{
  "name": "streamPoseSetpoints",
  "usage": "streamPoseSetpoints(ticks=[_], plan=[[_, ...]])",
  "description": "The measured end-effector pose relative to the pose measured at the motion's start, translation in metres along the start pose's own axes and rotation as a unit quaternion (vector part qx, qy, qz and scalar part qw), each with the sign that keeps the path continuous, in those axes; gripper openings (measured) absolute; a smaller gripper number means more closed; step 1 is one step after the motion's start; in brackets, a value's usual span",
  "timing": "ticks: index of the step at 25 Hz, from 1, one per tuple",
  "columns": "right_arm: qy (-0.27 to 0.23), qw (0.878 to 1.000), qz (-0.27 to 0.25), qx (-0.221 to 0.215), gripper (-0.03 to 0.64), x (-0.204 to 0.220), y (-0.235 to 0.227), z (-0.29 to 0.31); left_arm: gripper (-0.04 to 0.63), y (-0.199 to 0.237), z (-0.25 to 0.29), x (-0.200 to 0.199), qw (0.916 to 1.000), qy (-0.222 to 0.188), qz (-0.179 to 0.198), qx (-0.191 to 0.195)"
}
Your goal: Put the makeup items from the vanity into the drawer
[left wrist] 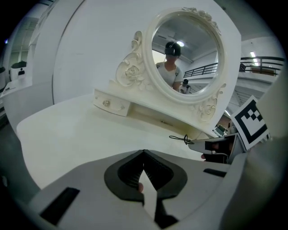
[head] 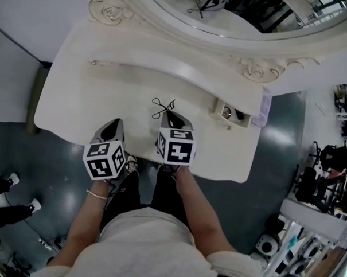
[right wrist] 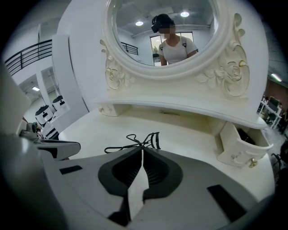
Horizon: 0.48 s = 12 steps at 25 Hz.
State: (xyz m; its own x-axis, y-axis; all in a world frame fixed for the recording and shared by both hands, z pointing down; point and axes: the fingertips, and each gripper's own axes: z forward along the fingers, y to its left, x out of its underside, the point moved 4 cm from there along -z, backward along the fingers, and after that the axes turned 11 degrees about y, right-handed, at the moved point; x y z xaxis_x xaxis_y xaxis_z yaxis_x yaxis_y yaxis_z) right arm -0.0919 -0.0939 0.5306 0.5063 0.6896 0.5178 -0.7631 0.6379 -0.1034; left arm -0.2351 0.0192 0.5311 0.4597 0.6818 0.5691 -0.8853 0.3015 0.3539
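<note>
The right gripper (right wrist: 142, 150) has its jaws shut together, and a black curler (right wrist: 154, 140) is pinched at their very tips, its wire loops and curved head sticking out past them. In the head view the curler (head: 162, 109) lies straight ahead of that gripper (head: 168, 113), over the middle of the vanity (head: 102, 81). The left gripper (left wrist: 144, 152) is closed too, with nothing between its jaws; it hangs beside the right one, at the vanity's near edge (head: 118, 123), well apart from the curler. To the right of the curler, at the end of the raised shelf, the small drawer (right wrist: 240, 146) stands pulled open, with dark things inside that are too small to make out. Behind it all rises the oval mirror (right wrist: 164, 31) in its carved frame.
</note>
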Motion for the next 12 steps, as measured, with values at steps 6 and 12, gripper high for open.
streamPoseSetpoints(ticks=[6,12], plan=[[-0.013,0.999,0.023,0.021,0.025,0.013,-0.032,-0.026,0.003,-0.039,0.008,-0.003,0.9992,0.001,0.03,0.027],[-0.025,0.998,0.051,0.041,0.025,0.024,-0.064,-0.05,0.003,-0.08,0.016,-0.006,0.9964,0.006,0.063,0.056]])
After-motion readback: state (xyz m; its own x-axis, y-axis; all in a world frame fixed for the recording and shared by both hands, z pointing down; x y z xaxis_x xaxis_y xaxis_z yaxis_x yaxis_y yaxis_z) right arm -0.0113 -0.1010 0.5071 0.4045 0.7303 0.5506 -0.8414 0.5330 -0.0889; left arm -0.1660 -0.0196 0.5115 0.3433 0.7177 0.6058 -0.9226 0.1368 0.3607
